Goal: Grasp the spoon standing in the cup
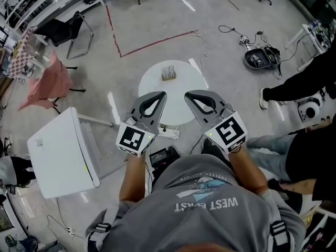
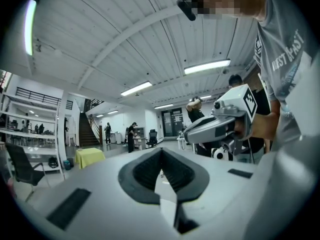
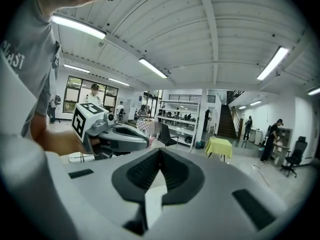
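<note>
**Head view.** The left gripper (image 1: 159,96) and right gripper (image 1: 189,95) were shown side by side against the near edge of a round white counter (image 1: 184,77). The cup (image 1: 168,73) was set near the counter's middle, at 12 o'clock from both grippers and apart from them. The spoon was too small to be resolved.

**Left gripper view.** The jaws were seen closed tip to tip on nothing, with the right gripper at 2 o'clock.

**Right gripper view.** The jaws were likewise closed and empty, with the left gripper at 10 o'clock.

The approach was judged to be in hand. One pair of jaws would need to be opened before the spoon's handle could be straddled.
</note>
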